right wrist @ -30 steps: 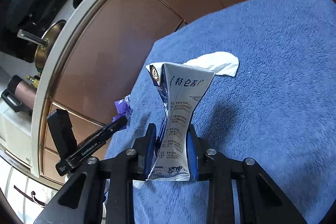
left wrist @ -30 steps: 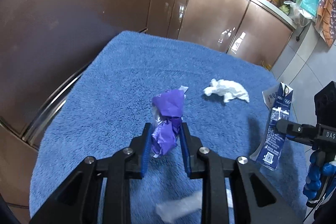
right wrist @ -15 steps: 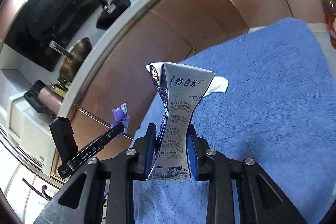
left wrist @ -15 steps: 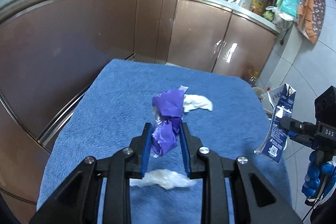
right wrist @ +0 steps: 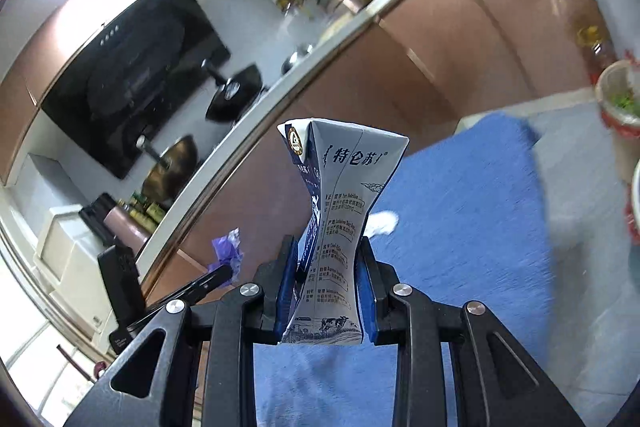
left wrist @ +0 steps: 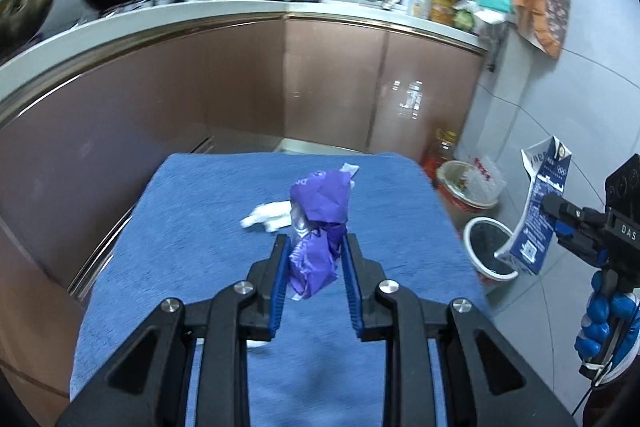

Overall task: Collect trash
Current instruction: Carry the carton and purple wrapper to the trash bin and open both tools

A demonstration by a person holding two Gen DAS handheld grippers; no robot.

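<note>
My left gripper (left wrist: 314, 247) is shut on a crumpled purple wrapper (left wrist: 318, 223) and holds it high above the blue towel (left wrist: 200, 227). My right gripper (right wrist: 326, 255) is shut on a squashed blue-and-white milk carton (right wrist: 340, 211), also lifted; the carton shows in the left wrist view (left wrist: 540, 211) off the towel's right side, above a white-rimmed bin (left wrist: 488, 247). A crumpled white tissue (left wrist: 268, 215) lies on the towel beyond the wrapper. Another white scrap (left wrist: 256, 344) lies partly hidden under my left fingers.
A second bin lined with a plastic bag (left wrist: 468, 183) stands on the floor behind the white-rimmed one, next to an oil bottle (left wrist: 440, 147). Brown cabinets (left wrist: 332, 83) line the far and left sides. The counter (left wrist: 224, 15) carries pans and a microwave.
Both grippers have risen and pulled back with their loads. The towel looks smaller and lower, and the floor bins have come into view. The carton has moved out past the towel's right edge.
</note>
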